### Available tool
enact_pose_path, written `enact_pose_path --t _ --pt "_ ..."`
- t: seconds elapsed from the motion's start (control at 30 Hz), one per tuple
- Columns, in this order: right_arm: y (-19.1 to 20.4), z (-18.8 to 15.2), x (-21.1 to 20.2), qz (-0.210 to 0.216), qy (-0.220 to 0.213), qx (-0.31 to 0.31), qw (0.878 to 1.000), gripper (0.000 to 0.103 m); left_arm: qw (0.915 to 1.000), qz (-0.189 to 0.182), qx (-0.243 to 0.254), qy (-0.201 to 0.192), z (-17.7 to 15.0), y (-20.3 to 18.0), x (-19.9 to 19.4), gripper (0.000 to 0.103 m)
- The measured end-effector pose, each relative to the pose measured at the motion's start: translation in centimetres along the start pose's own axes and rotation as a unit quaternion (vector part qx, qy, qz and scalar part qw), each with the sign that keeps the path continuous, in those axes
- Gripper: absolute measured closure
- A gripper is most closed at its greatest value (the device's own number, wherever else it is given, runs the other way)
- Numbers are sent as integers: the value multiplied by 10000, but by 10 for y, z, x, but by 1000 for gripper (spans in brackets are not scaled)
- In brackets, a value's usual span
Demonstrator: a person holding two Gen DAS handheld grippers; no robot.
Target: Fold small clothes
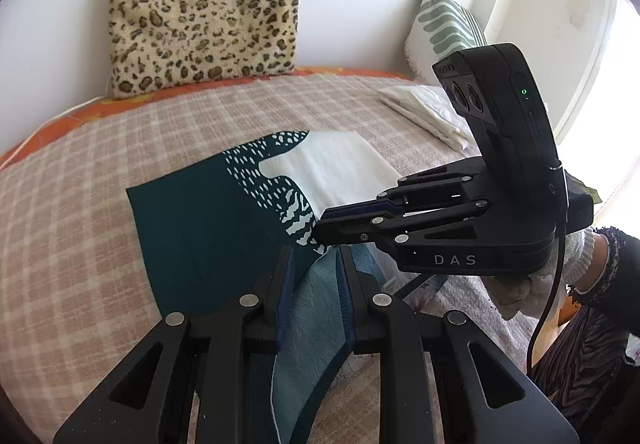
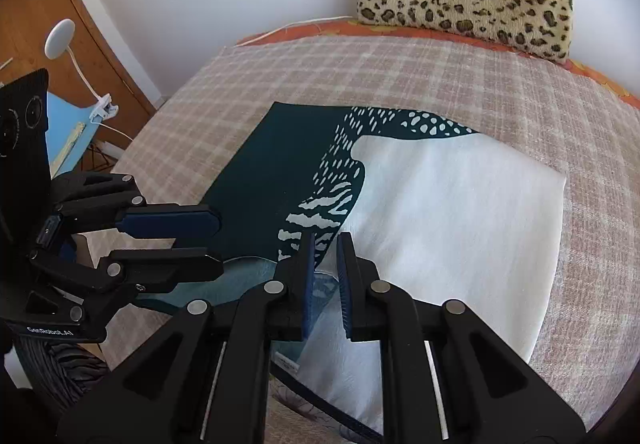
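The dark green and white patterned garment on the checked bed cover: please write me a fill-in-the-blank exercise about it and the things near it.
1. The dark green and white patterned garment lies on a beige checked ____.
2. The cushion leaning on the wall behind it has a ____ print.
3. A folded ____ cloth lies near the green striped pillow.

Missing words: bed cover; leopard; white

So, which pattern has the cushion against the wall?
Leopard print cushion, tan with dark spots; the left wrist view shows it best.
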State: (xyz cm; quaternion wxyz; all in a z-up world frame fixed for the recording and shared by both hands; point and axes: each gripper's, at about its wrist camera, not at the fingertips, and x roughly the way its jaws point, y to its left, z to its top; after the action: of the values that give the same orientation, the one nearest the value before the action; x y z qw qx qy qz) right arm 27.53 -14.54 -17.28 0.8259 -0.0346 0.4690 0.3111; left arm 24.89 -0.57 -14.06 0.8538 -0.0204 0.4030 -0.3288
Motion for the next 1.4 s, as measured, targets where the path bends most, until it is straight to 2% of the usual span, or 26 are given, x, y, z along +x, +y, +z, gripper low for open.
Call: enact_pose_path --t 0.07,0.13,0.17,0.23,0.33,0.43,0.53,0.67,0.87,0.93,0.97,1.07,1.17,1.23,1.27,1.3,1.37,1.4 --pt "-1 -13 11 -46 200 -167 9996 91 9993 53 160 326 -13 -3 16 84" --pt "0 -20 10 -80 91 -306 9995 93 9980 133 225 569 -28 -1 28 85" --pt "-3 -20 8 -48 98 -260 9996 93 9989 126 179 409 -30 1 25 85" --pt "-6 -15 0 99 71 -179 9998 93 9989 107 5 467 -28 7 22 85" --pt "-16 -3 -31 461 -272 8 9986 93 9996 88 -39 271 -18 11 0 85" --pt "-30 11 -46 332 -569 189 9976 93 9998 160 -49 50 6 15 -17 85" --pt "-45 36 -34 209 -622 360 9972 93 9994 266 -191 -114 34 25 -14 85" --pt "-57 60 6 123 -464 481 9977 93 9986 500 -133 -69 60 34 17 85" --pt "-54 61 60 -350 86 239 9991 93 9955 851 -262 311 58 55 61 85" --pt "-61 58 61 -295 -10 327 9990 93 9939 946 -317 462 48 61 70 85" --pt "-65 59 60 -220 -16 427 9988 93 9948 918 -304 312 44 61 66 85" --pt "-74 59 47 -181 -56 663 9976 92 9939 1000 -213 402 42 58 59 85" --pt "-80 44 18 -149 -208 970 9950 88 9932 1120 -176 277 42 56 43 85" --pt "-81 26 -6 -140 -325 1170 9925 74 9927 1192 -92 173 42 53 30 84" --pt "-82 16 -17 -185 -381 1263 9911 59 9925 1218 -51 121 43 52 25 84" --pt "-82 4 -28 -265 -401 1340 9898 52 9923 1234 -31 89 44 52 21 83" --pt "-84 -18 -42 -399 -313 1567 9863 52 9917 1288 -22 50 46 53 13 74" --pt "-86 -28 -48 -424 -235 1709 9841 52 9908 1350 -31 43 47 54 10 63"
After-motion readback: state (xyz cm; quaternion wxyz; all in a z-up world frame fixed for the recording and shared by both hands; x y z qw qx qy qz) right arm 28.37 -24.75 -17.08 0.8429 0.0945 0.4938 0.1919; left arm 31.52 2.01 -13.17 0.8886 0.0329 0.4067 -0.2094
